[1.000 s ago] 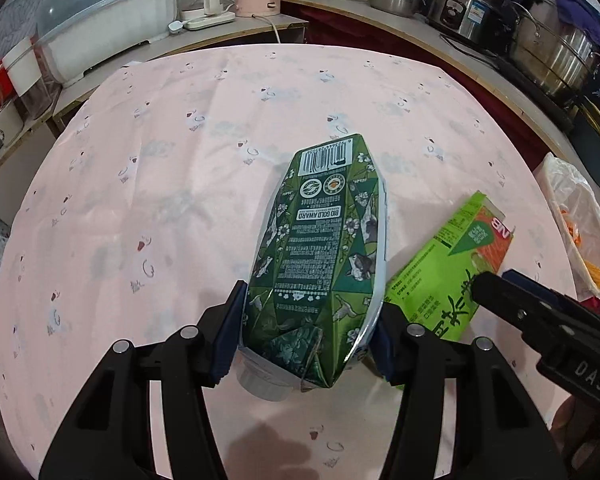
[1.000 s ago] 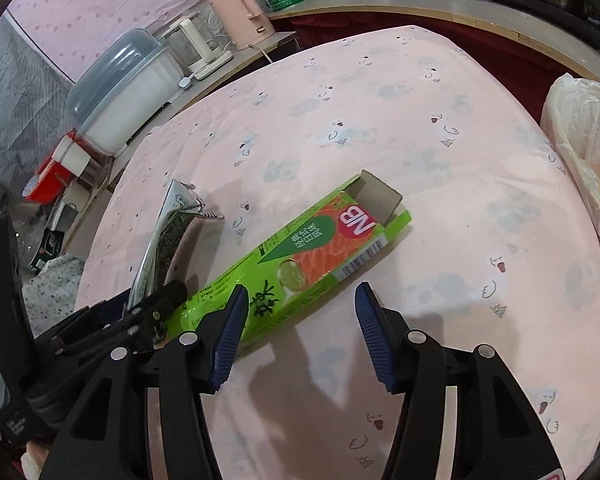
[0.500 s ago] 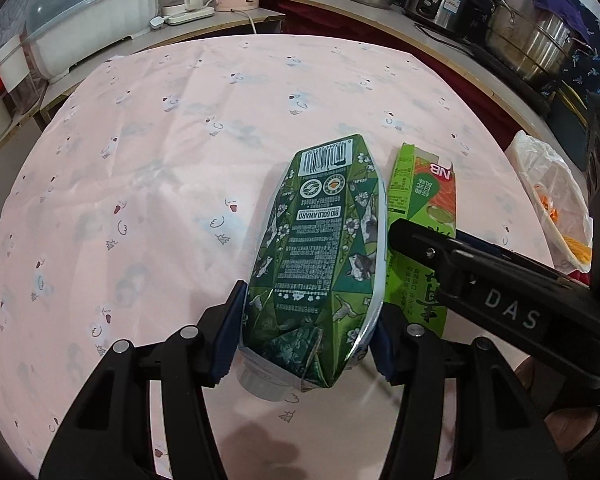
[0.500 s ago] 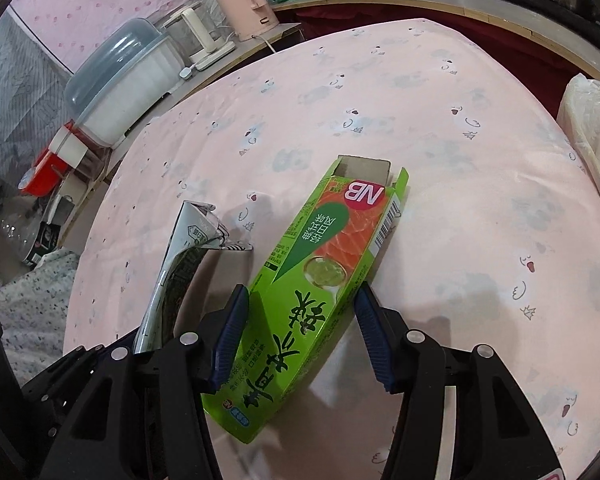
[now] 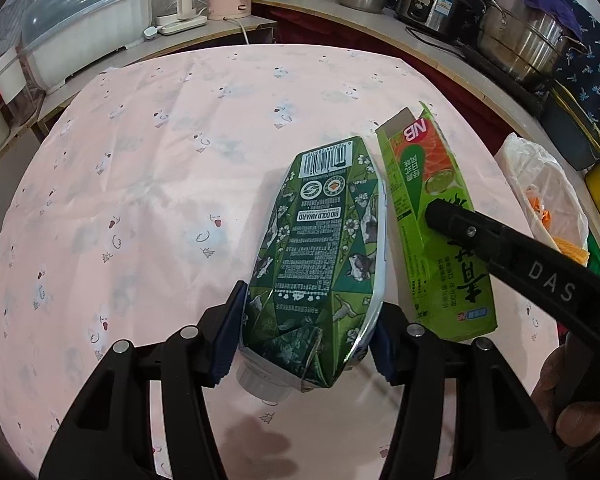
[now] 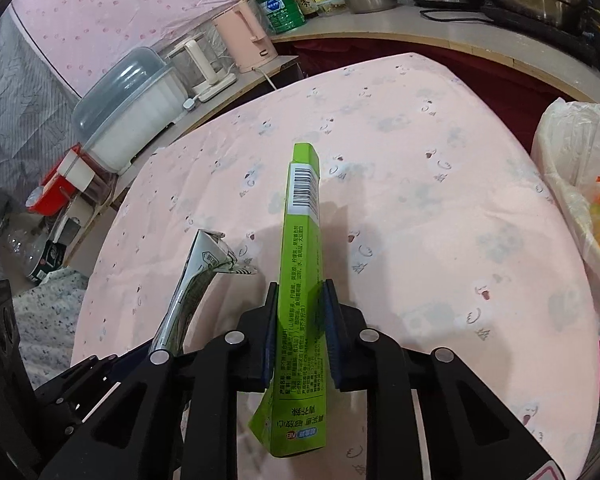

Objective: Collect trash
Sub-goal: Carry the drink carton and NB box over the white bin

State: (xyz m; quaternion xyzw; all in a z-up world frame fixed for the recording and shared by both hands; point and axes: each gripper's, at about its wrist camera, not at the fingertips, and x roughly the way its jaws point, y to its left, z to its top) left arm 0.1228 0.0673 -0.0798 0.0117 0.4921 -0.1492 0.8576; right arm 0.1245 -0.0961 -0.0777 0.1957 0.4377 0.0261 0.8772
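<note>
Above the pink tablecloth: two flattened cartons, one clamped in each gripper.

The left gripper is closed on the crushed dark-green carton near its capped end. The right gripper, whose jaws have just been closing, now pinches the light-green box edge-on across its narrow sides, open end pointing away. At the table's right edge, a white plastic bag contains orange and yellow scraps.

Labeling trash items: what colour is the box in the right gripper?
Bright green box with an orange-red panel; clearest in the left wrist view.
</note>
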